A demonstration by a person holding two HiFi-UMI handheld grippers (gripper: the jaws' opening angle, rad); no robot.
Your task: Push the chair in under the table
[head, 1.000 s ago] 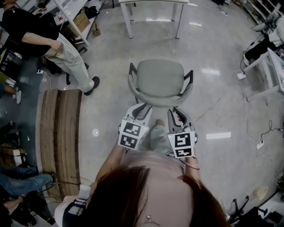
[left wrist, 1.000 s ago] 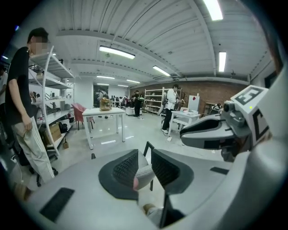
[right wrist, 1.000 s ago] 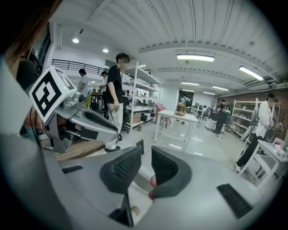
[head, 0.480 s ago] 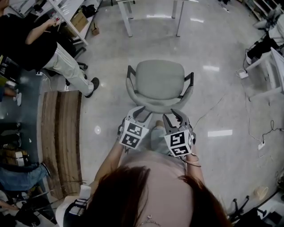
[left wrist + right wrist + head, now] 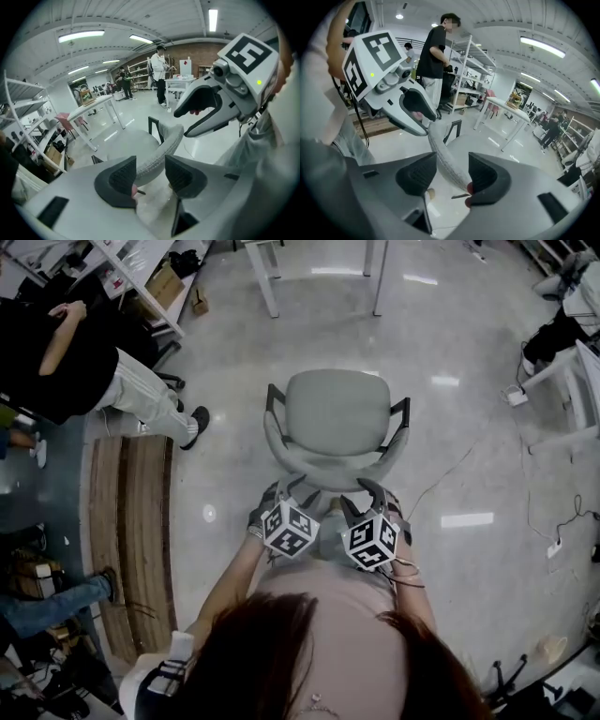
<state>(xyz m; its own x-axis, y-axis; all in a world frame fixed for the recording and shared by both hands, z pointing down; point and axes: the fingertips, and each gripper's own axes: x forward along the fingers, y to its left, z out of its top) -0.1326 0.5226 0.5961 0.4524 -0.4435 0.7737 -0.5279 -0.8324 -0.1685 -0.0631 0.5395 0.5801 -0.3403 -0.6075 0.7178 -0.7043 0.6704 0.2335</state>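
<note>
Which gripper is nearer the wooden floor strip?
Left. The left gripper is toward the wooden strip, the right gripper beyond it; both, jaws just opened wider, straddle the chair backrest.

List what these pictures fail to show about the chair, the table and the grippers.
- Chair legs: head view, hidden under its seat.
- Table top: head view, cut off by the top edge; only the legs show.
- Backrest rear face: head view, partly covered by the left gripper and right gripper. Their jaws have just been opening, and each pair straddles the rim.
</note>
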